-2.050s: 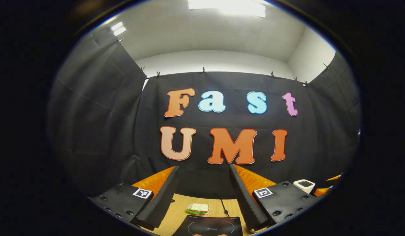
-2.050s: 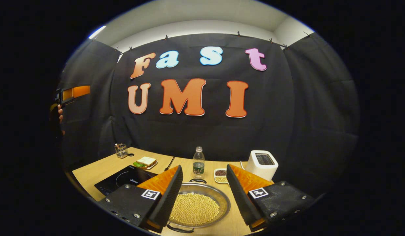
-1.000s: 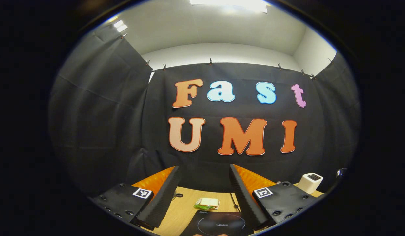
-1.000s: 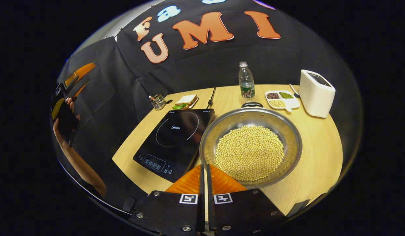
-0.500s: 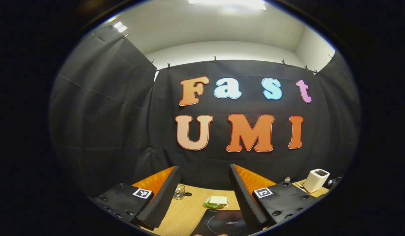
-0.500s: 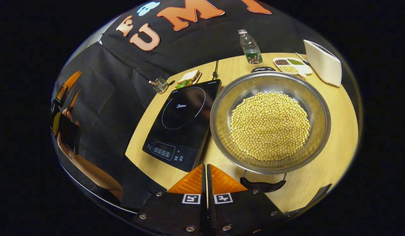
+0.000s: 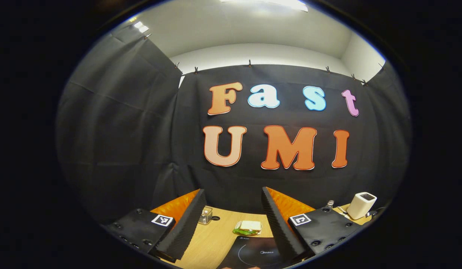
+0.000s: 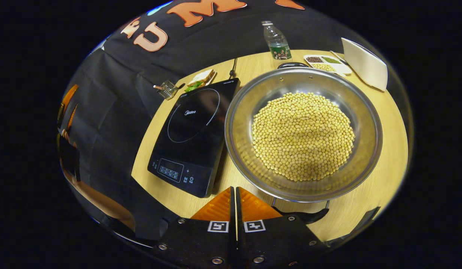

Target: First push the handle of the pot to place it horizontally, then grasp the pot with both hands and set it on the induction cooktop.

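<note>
While the steel pot (image 8: 304, 134) of soybeans (image 8: 303, 135) is sitting on the wooden desk (image 8: 369, 209), just right of the black induction cooktop (image 8: 193, 130), the right claw (image 8: 235, 200) is hovering with fingers pressed together beside the pot's near black handle (image 8: 302, 216). The left claw (image 7: 231, 216) is pointing level over the desk's far side, fingers spread wide and holding nothing. Behind the pot are standing a water bottle (image 8: 276, 41), a divided tray (image 8: 326, 63), a white toaster (image 8: 365, 67), and a sandwich (image 8: 199, 80).
</note>
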